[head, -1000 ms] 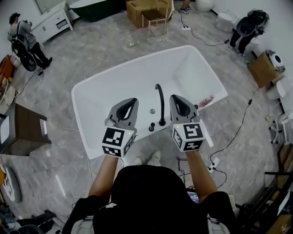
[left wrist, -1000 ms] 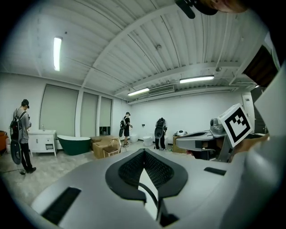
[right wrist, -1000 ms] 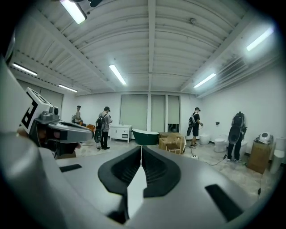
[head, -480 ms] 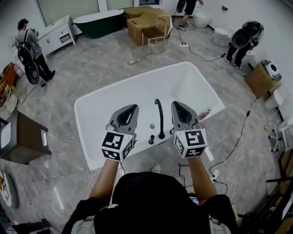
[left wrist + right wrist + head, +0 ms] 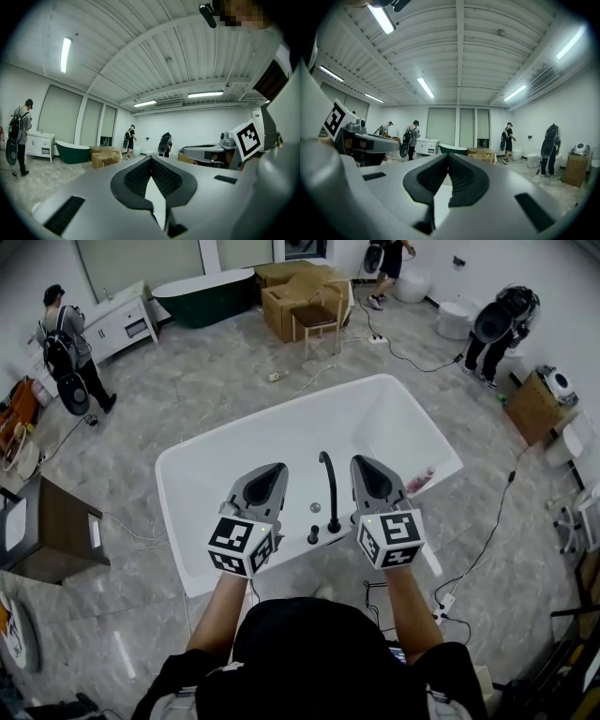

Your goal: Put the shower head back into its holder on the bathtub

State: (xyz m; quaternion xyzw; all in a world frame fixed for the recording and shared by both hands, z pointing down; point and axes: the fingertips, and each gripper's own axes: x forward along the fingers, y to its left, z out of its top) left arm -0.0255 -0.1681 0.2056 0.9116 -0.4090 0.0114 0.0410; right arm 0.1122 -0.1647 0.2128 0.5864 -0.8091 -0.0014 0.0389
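Over the bathtub (image 5: 272, 442), left gripper (image 5: 277, 468) and right gripper (image 5: 357, 461) jaws closed (nothing held)

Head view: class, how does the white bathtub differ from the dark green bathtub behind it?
Colour: the white bathtub against the dark green bathtub. Place: white stands mid-floor, green along the far wall. A black faucet stands on the white one's rim; none shows on the green. Both rest on grey floor.
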